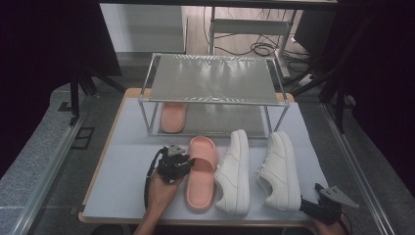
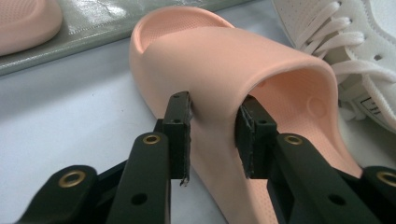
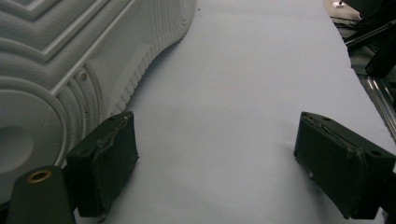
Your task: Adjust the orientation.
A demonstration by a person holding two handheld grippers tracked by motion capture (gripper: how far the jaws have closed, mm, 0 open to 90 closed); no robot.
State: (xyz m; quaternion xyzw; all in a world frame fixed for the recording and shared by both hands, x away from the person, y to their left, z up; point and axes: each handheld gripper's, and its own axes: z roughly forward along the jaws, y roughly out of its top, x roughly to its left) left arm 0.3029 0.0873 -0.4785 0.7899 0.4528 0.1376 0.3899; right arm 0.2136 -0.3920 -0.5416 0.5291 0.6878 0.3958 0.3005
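Pale tabletop, unbranded pink slipper

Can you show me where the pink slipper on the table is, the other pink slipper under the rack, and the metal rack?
pink slipper on the table (image 1: 200, 178), high view, on its footbed.
pink slipper under the rack (image 1: 172, 117), high view, on its middle.
metal rack (image 1: 210, 78), high view, on its top shelf.
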